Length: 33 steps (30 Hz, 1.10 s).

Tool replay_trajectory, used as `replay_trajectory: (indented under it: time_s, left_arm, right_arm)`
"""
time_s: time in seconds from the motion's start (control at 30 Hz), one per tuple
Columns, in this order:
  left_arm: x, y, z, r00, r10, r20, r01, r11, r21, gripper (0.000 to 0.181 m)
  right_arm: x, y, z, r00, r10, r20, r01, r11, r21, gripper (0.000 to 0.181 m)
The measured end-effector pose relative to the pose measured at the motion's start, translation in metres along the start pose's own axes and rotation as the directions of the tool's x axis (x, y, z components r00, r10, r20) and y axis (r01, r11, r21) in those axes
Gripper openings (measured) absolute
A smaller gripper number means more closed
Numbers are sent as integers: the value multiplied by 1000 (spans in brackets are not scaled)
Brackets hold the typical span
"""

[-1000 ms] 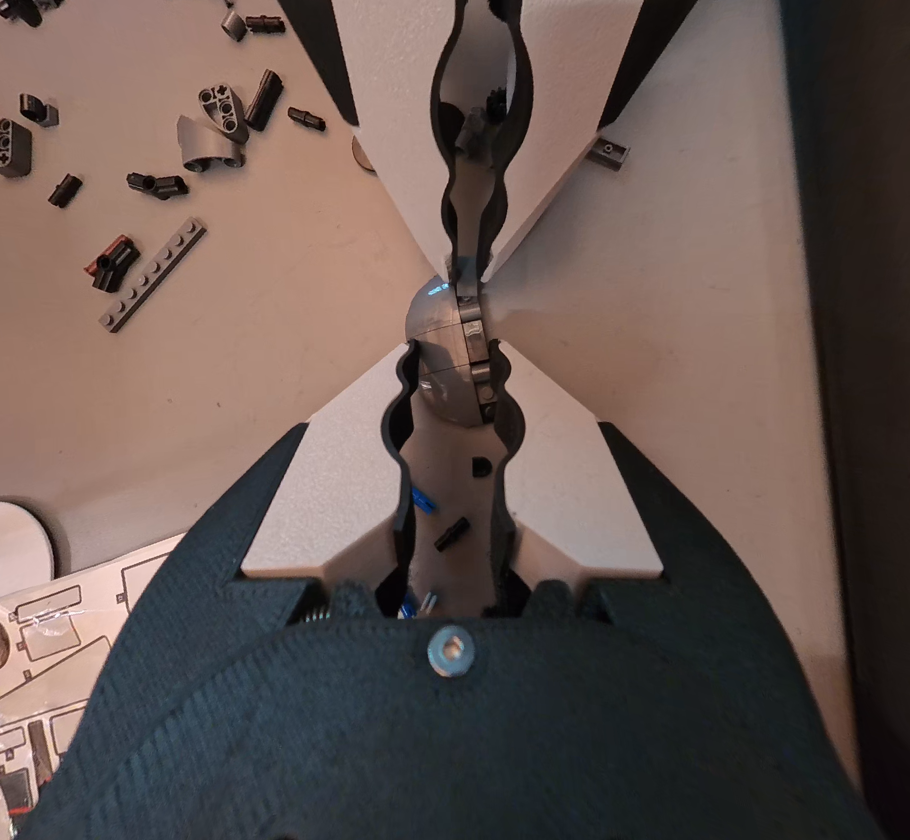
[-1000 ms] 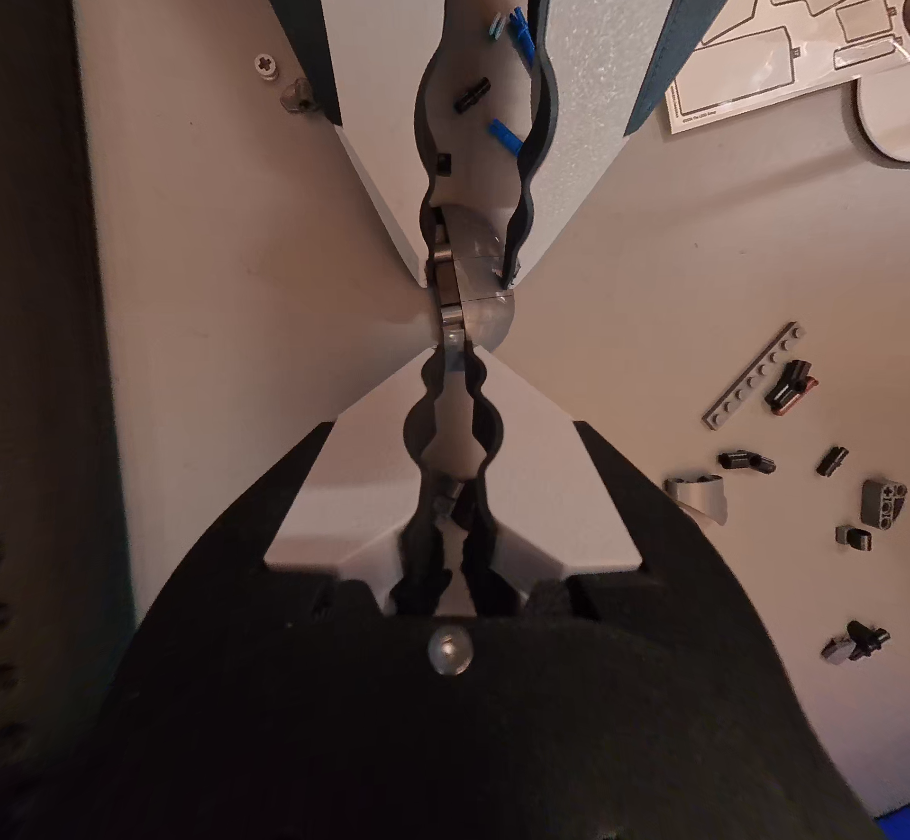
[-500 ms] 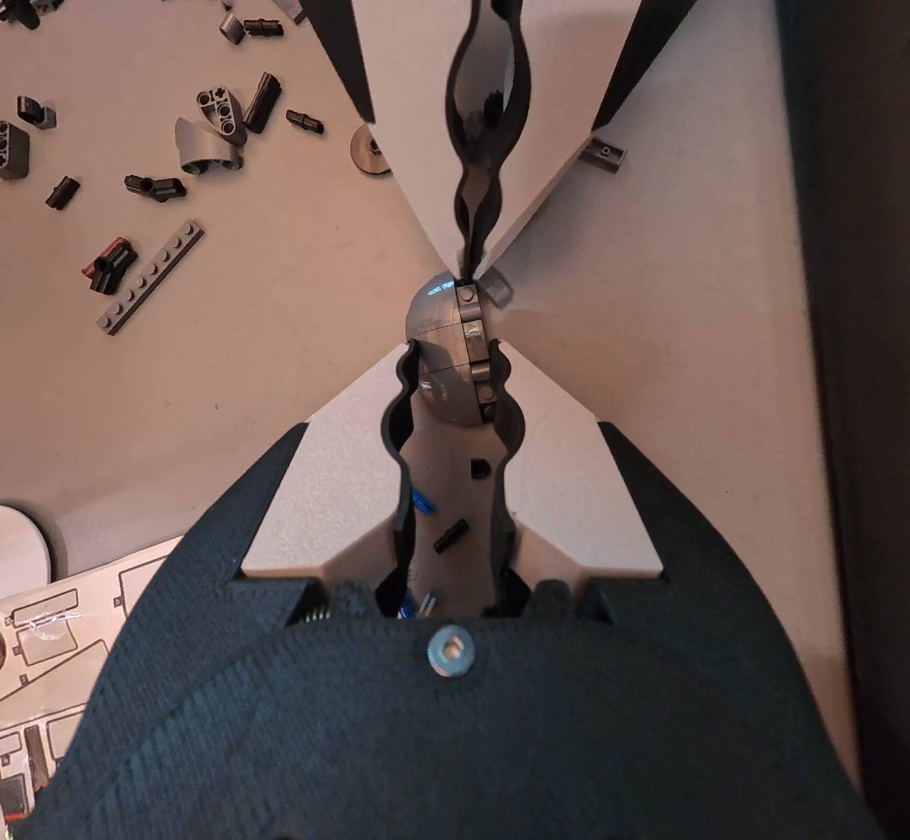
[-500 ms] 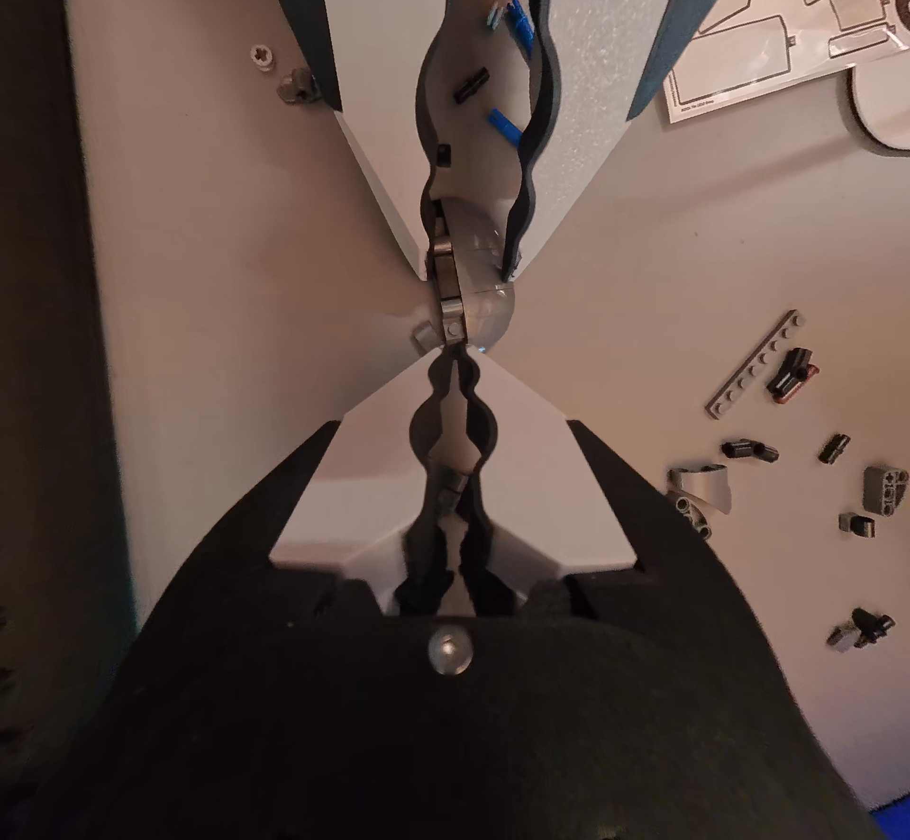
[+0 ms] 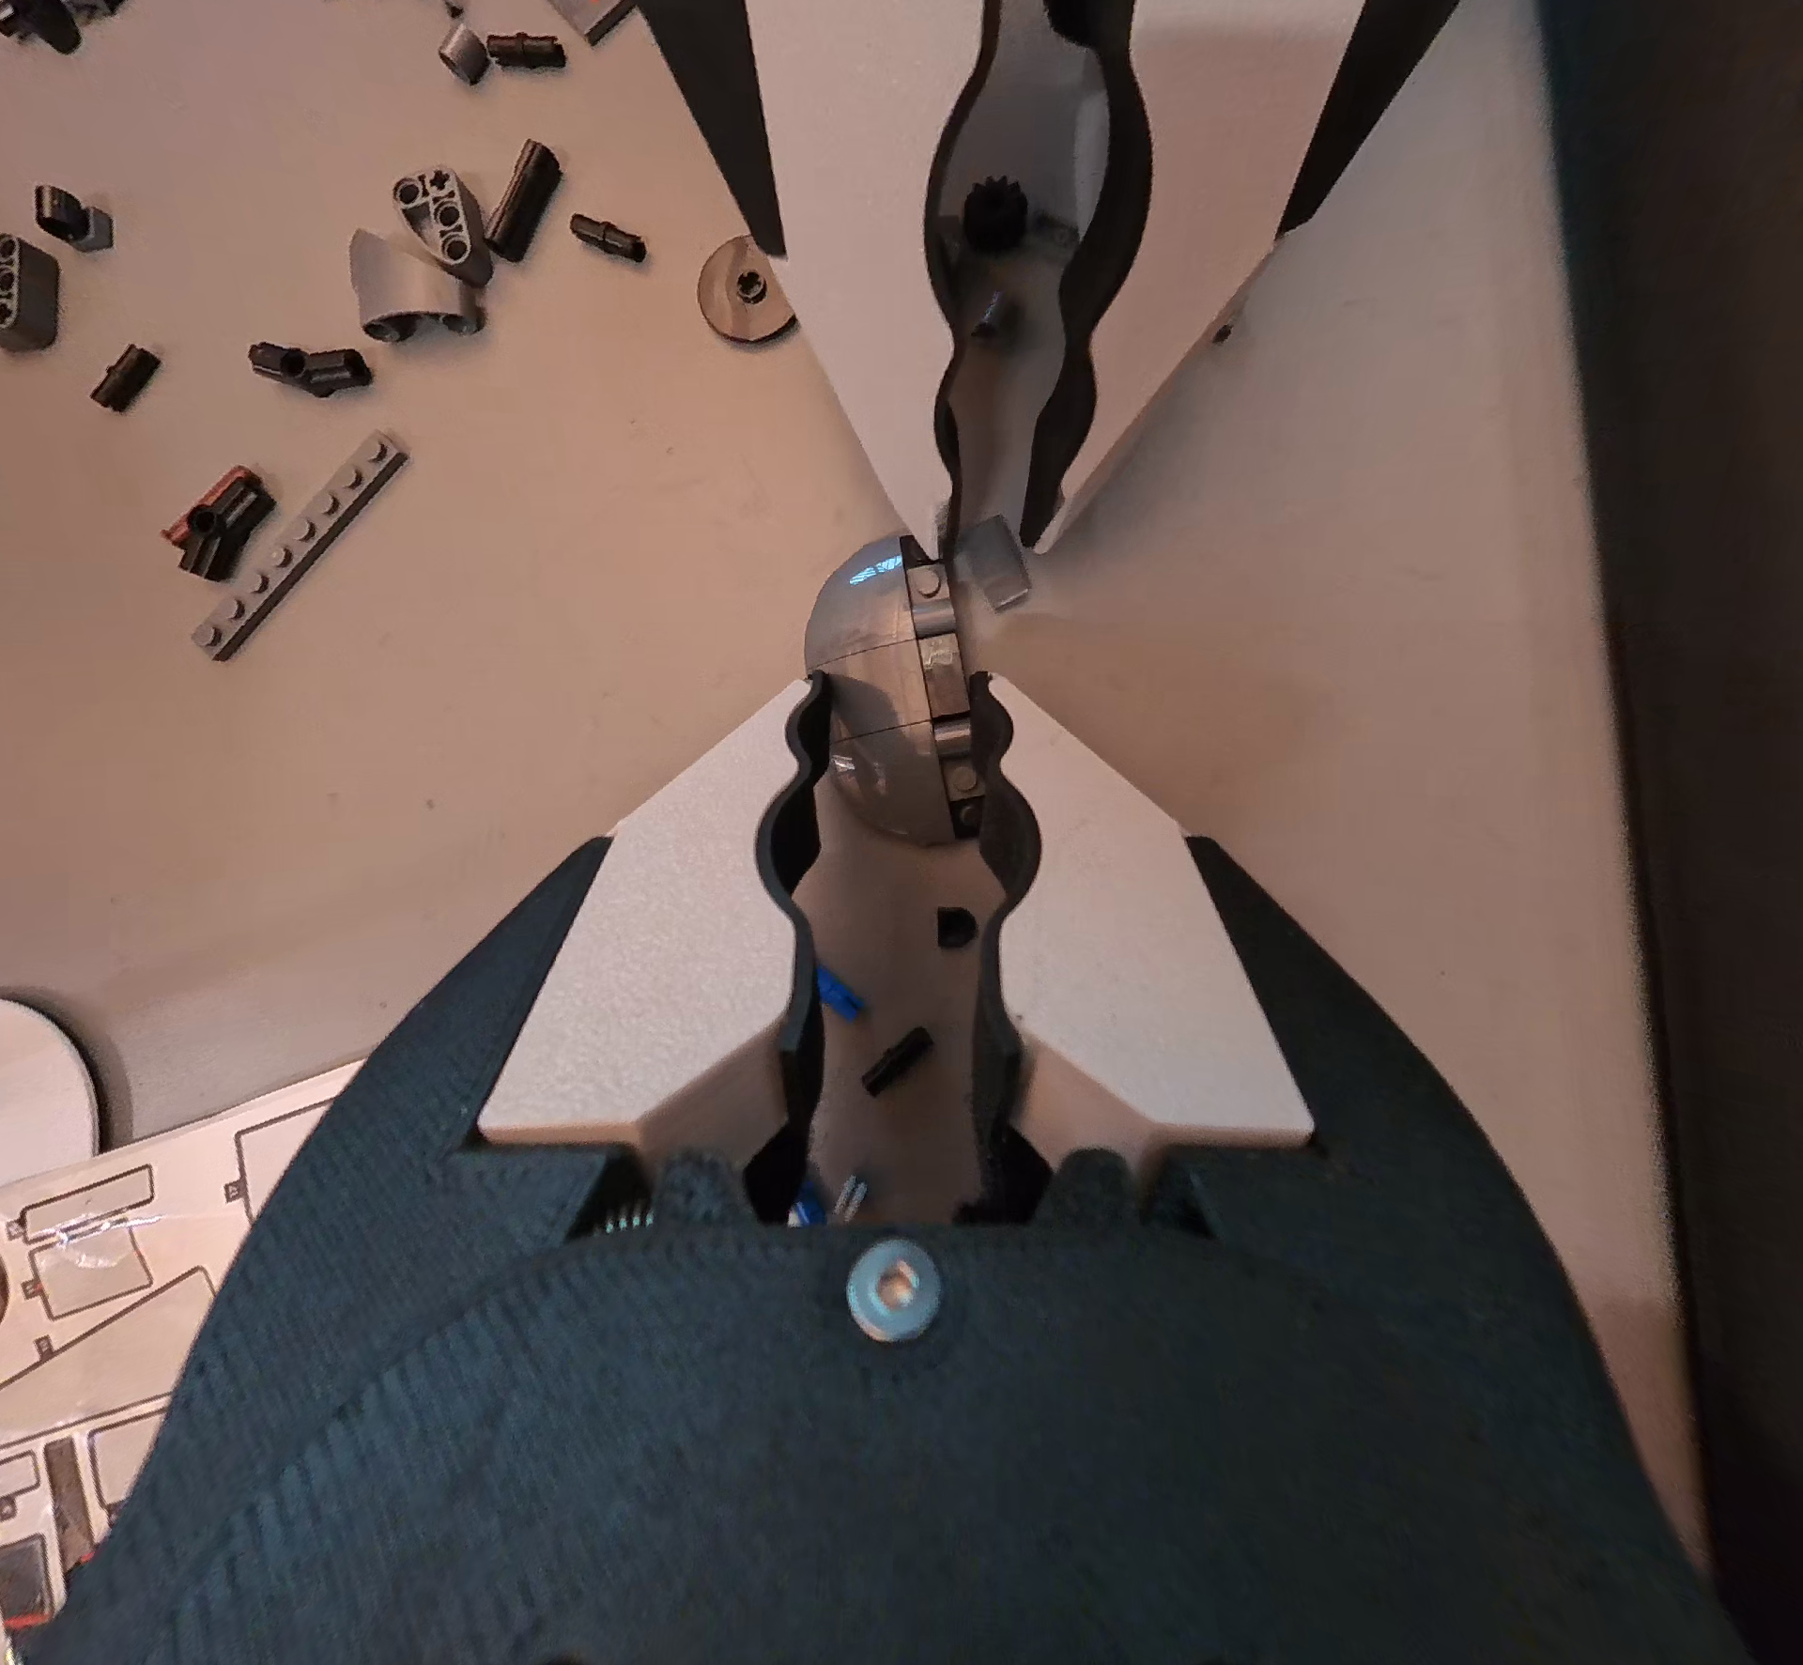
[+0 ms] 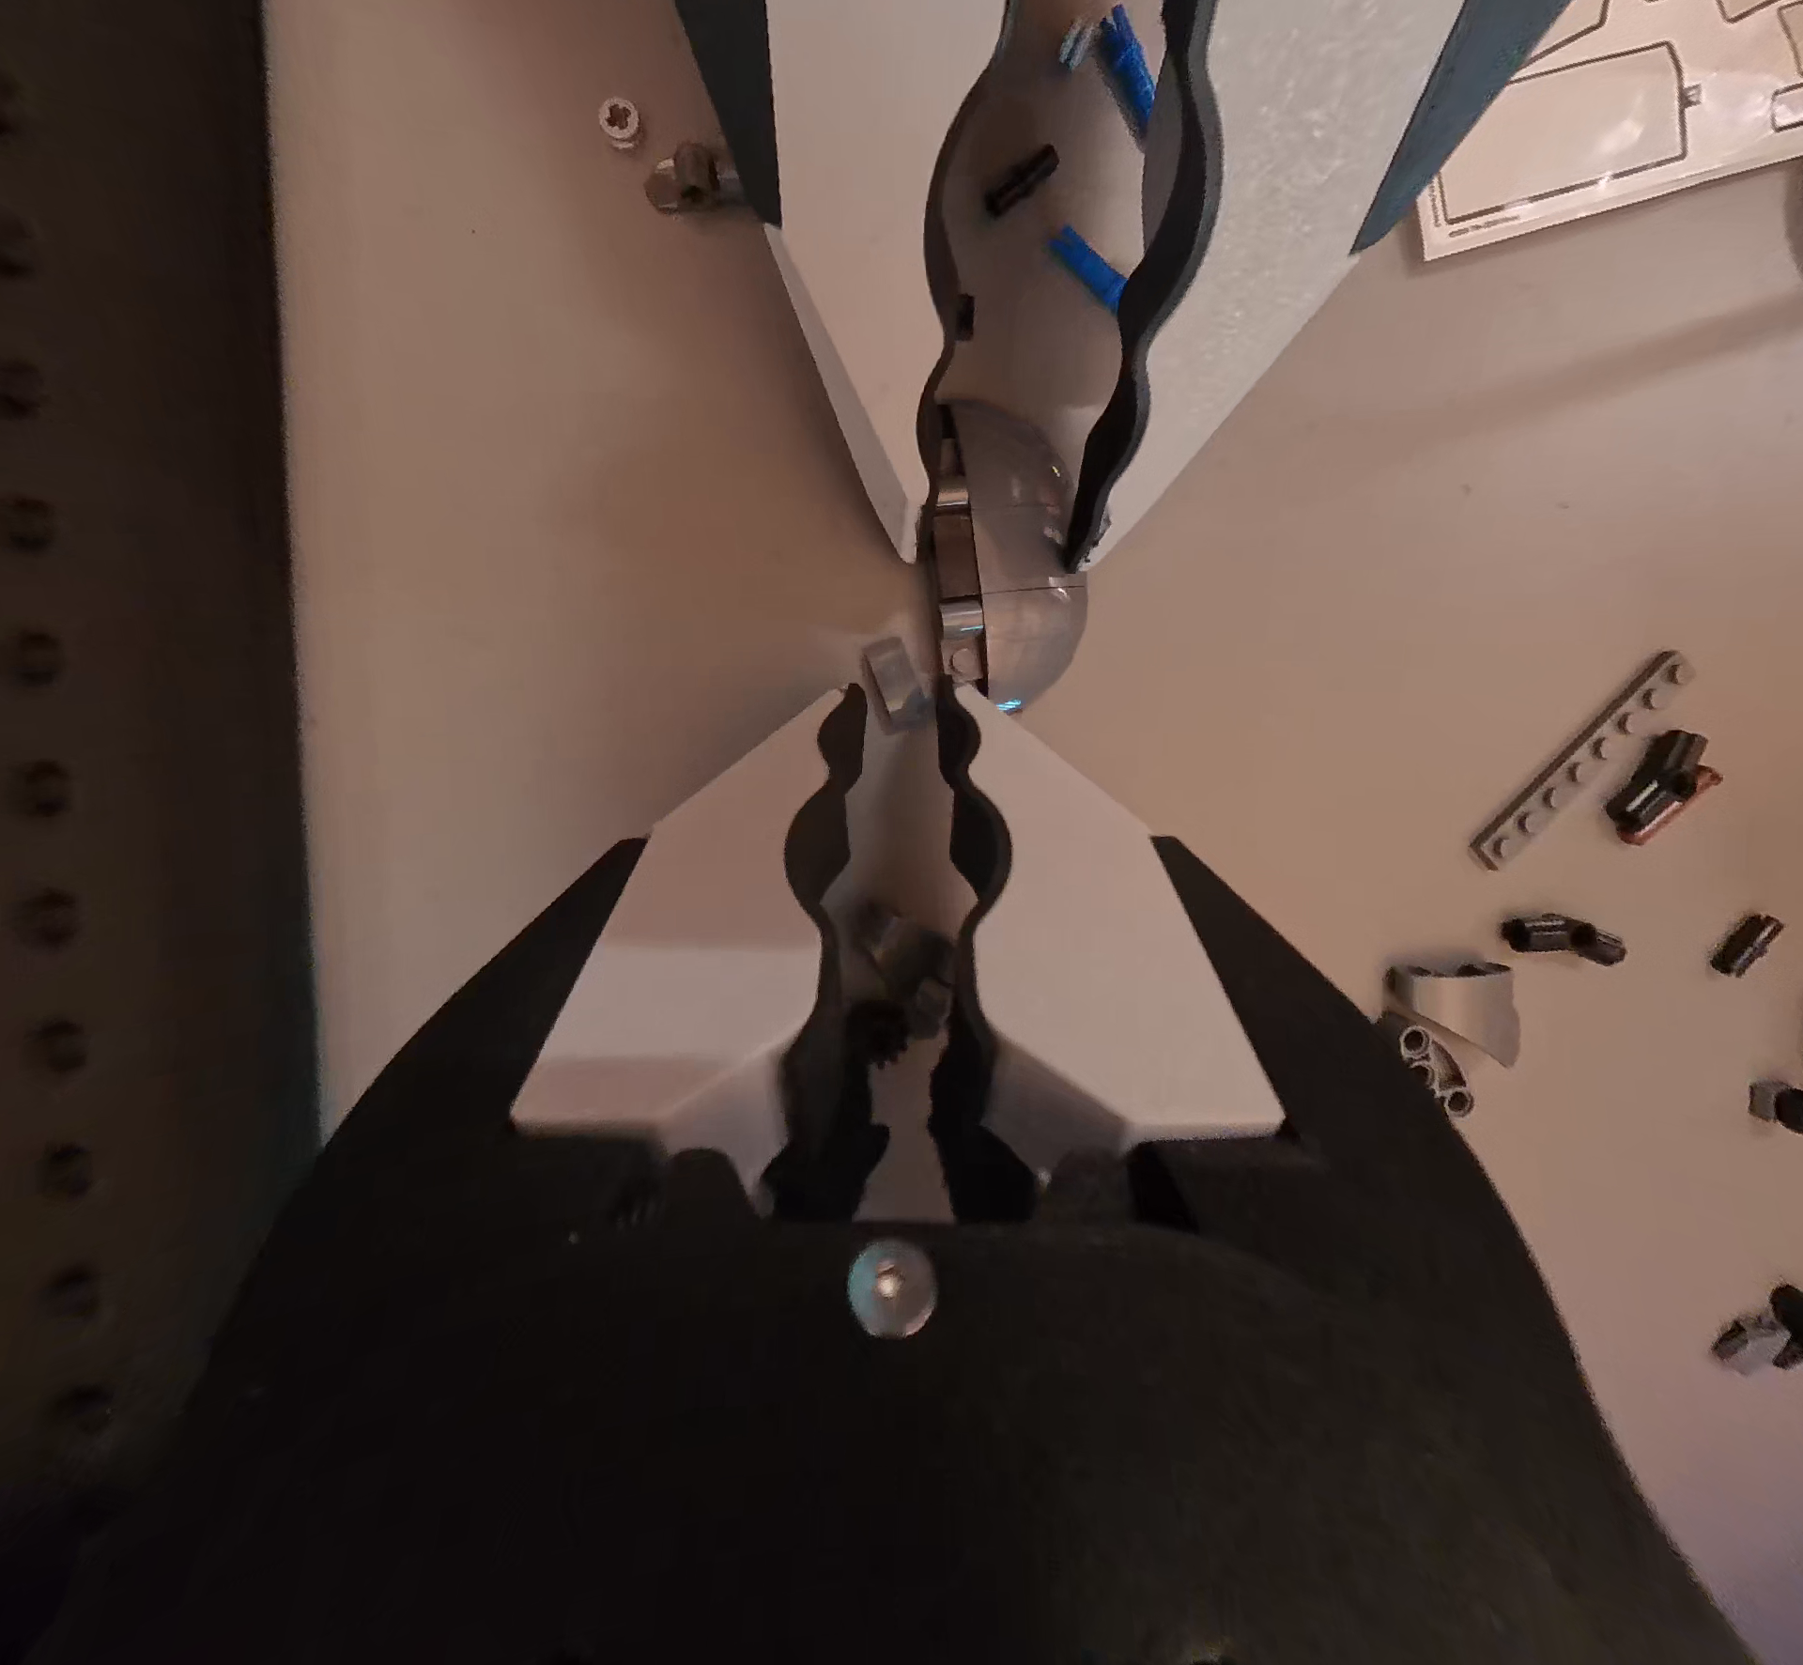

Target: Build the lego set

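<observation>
Left gripper [image 5: 893, 701] clamped on the lower half of a grey, dome-shaped lego assembly [image 5: 883, 682] with a dark studded flat face, jaws pressed against curved side and flat side alike. Upper half of the dome protruding beyond the jaw tips, held above the pale surface [image 5: 488, 740]. Right gripper [image 6: 902, 701] facing it tip to tip, jaws parted a little, with a small light-grey lego piece [image 6: 893, 680] sitting right at their tips. Cannot tell whether squeezed or merely resting there. That small piece just beside the dark flat face near the dome's exposed end, seemingly touching it. Off to one side on the surface: a long grey studded lego plate [image 5: 298, 545], scattered black connector pins [image 5: 607, 238] and a printed sheet in clear wrap [image 5: 117, 1277].
</observation>
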<state>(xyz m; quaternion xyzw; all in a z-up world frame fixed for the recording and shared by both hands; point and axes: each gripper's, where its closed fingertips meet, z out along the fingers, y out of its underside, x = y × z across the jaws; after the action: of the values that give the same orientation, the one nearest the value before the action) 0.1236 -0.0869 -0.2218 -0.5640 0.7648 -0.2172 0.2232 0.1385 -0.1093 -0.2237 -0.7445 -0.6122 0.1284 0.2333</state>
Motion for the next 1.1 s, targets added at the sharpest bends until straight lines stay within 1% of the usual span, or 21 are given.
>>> replay_trajectory:
  time_s: [0.27,0.43,0.6,0.7,1.1]
  left_arm:
    - [-4,3,-1,1000,-8,13,8,1000,-5,26]
    - [-4,3,-1,1000,-7,15,7,1000,-8,26]
    - [-4,2,-1,1000,-7,15,7,1000,-8,26]
    - [-4,2,-1,1000,-5,15,5,1000,-8,26]
    - [-4,2,-1,1000,-6,16,6,1000,-8,26]
  right_arm:
    - [-1,0,3,1000,-9,4,9,1000,-11,8]
    - [1,-1,3,1000,10,10,-10,1000,-1,7]
    - [11,-4,-3,999,30,-31,-29,999,26,7]
    - [18,-1,-2,997,37,-61,-37,999,3,7]
    - [20,0,0,996,43,-80,-45,999,-21,7]
